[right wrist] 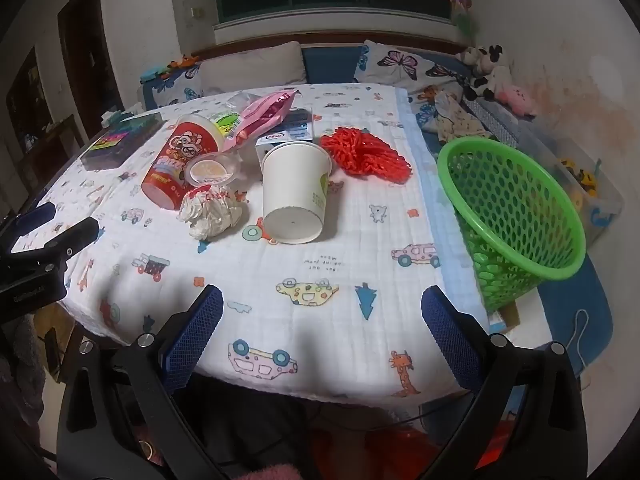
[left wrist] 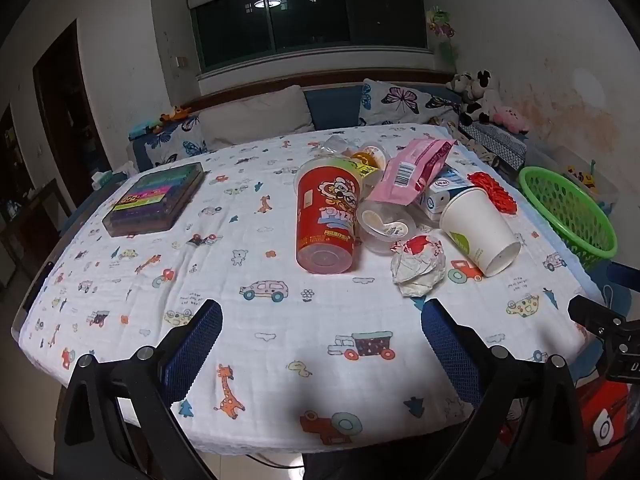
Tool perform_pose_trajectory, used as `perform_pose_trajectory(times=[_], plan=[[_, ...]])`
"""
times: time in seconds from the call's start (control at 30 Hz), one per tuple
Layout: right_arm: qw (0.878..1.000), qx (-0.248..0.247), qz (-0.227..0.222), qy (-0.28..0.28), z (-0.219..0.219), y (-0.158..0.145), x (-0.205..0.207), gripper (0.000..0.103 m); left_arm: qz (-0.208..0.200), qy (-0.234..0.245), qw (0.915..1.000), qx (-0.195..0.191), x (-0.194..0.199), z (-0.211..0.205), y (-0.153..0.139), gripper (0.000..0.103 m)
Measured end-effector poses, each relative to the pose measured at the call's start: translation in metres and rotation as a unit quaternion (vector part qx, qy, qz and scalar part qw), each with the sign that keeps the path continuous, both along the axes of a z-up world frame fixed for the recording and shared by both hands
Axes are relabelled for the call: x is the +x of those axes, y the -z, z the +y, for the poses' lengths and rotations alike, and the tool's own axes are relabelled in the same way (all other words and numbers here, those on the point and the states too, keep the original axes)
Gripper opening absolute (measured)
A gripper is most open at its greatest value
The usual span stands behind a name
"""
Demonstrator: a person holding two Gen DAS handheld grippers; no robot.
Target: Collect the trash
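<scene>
Jaws wide; white paper cup (right wrist: 294, 192) on its side

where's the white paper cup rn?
The white paper cup lies on its side mid-table in the right wrist view, base toward the camera, with the crumpled paper wrapper to its left and the red mesh netting behind it to the right.
</scene>
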State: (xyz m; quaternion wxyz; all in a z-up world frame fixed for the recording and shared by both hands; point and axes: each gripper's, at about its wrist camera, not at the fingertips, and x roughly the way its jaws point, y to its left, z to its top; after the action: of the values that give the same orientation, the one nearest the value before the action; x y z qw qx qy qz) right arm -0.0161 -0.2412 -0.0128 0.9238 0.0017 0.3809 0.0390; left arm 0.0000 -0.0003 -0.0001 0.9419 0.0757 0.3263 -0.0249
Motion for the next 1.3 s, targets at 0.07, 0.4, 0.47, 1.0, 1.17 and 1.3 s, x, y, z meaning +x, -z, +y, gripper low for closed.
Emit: perform_pose_trajectory(times=[0.07,0.4,0.47,1.0,1.17,1.3], plan=[[1.0,0.004,0.002,0.001,-0.0006,-0.0001,0.0003,0.099,0.003,0.001,1.0,-0.002,0.0003,0.0003,0.0002,0.097],[1.0,0.007,0.002,-0.002,-0.0005,-0.0005,0.0008,0.099,0.0,0.002,1.0,0.0,-0.001,-0.0031,0.0034,0.097],[1.0,0.006,0.002,-0.002,0.0005,-0.001,0.0041,0.099,0.0,0.001,1.0,-0.001,-0.0015,-0.0031,0.004,0.097],[1.0,0.009,0.0,-0.001,0.0006,-0.0013,0.004,0.098,0.005,0.003,1.0,-0.005,0.0058,-0.0028,0.0011,0.097],[1.0,0.012,-0.001,-0.004,0.0013,-0.0024,0.0051,0.098,0.004,0.001,1.0,-0.002,0.006,-0.0042,0.0013,0.097],[1.0,0.014,-0.001,-0.004,0.0,-0.0029,0.0062,0.098,0.004,-0.001,1.0,-0.001,0.006,-0.0053,0.0024,0.097]])
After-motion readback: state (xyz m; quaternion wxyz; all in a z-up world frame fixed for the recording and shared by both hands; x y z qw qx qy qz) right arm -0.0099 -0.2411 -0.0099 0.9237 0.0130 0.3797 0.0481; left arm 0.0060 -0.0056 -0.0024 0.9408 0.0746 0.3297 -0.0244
